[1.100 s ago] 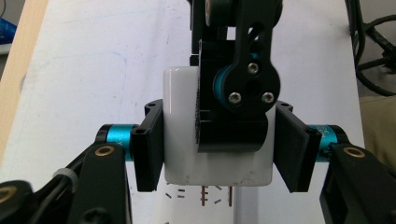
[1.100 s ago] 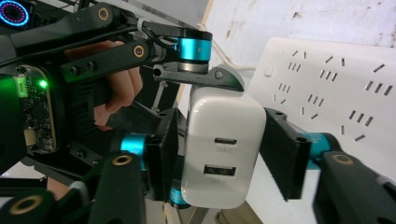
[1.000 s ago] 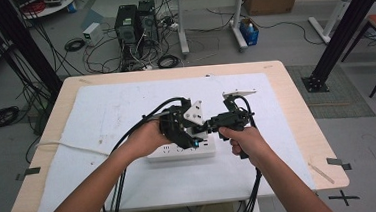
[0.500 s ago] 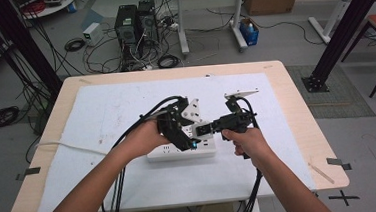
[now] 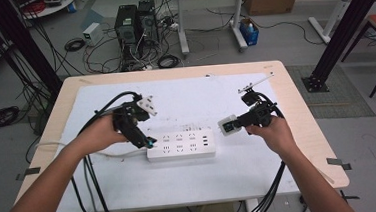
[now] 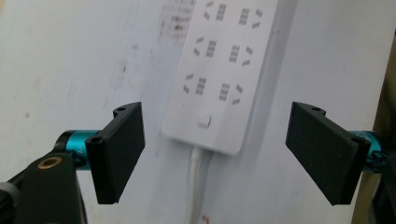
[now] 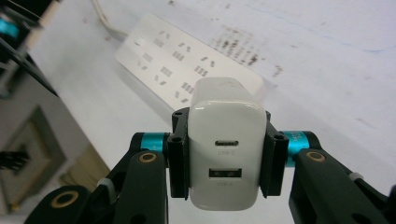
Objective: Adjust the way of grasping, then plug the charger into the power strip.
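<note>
One white power strip [image 5: 181, 145] lies flat mid-table on the white mat [image 5: 260, 161], six sockets counted. One white USB charger [image 7: 226, 144], two ports, pinched in the right gripper [image 5: 233, 125], held just right of the strip. Left gripper [image 6: 215, 149] spread wide, empty, above the strip's switch end.

Power strip [image 5: 181, 145] on table [image 5: 290, 165] centre

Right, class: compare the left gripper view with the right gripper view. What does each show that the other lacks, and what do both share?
Left gripper view: open black jaws with nothing between them, the power strip's switch button and its white cord.
Right gripper view: the right hand-held gripper clamping a white USB charger, ports facing the camera.
Both: the white power strip on the white table cover.
</note>
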`<state>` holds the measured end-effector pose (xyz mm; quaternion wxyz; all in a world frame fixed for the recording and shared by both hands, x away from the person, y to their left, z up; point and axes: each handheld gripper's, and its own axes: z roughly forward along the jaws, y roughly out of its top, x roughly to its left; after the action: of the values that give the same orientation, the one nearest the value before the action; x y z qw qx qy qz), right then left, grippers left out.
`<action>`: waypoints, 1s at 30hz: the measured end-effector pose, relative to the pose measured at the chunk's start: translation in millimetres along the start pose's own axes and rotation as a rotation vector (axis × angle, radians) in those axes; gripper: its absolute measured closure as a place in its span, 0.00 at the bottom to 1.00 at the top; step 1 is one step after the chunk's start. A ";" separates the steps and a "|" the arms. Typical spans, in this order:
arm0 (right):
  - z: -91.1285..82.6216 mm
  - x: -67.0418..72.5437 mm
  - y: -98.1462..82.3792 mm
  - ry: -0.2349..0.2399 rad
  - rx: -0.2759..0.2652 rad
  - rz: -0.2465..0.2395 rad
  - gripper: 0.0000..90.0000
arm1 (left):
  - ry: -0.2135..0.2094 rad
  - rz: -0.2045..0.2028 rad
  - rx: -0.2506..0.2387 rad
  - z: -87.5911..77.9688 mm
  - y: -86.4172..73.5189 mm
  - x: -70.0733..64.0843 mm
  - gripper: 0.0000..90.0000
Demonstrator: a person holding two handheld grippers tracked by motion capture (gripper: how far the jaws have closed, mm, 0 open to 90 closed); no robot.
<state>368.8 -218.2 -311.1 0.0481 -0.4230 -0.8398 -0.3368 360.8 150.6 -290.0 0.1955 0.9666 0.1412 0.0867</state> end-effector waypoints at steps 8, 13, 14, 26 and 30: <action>-12.0 -0.5 1.9 -0.113 0.054 -0.080 0.69 | 0.013 -0.065 0.063 -17.8 -33.8 15.1 0.22; -19.2 -1.5 2.5 -0.164 0.078 -0.129 0.69 | 0.029 -0.108 0.090 -23.5 -51.2 21.8 0.22; -20.7 -1.5 2.8 -0.175 0.084 -0.140 0.69 | 0.033 -0.116 0.097 -23.7 -55.0 22.6 0.22; -23.2 -1.4 5.4 -0.216 0.120 -0.164 0.69 | 0.041 -0.152 0.120 -26.9 -79.2 25.7 0.22; -20.8 1.7 9.4 -0.212 0.128 -0.186 0.69 | 0.047 -0.146 0.130 -29.8 -80.7 25.5 0.22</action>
<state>370.4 -225.8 -289.6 -0.0451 -0.3727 -0.8955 -0.2390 359.0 240.3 -292.5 0.1349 0.9621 0.2209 0.0855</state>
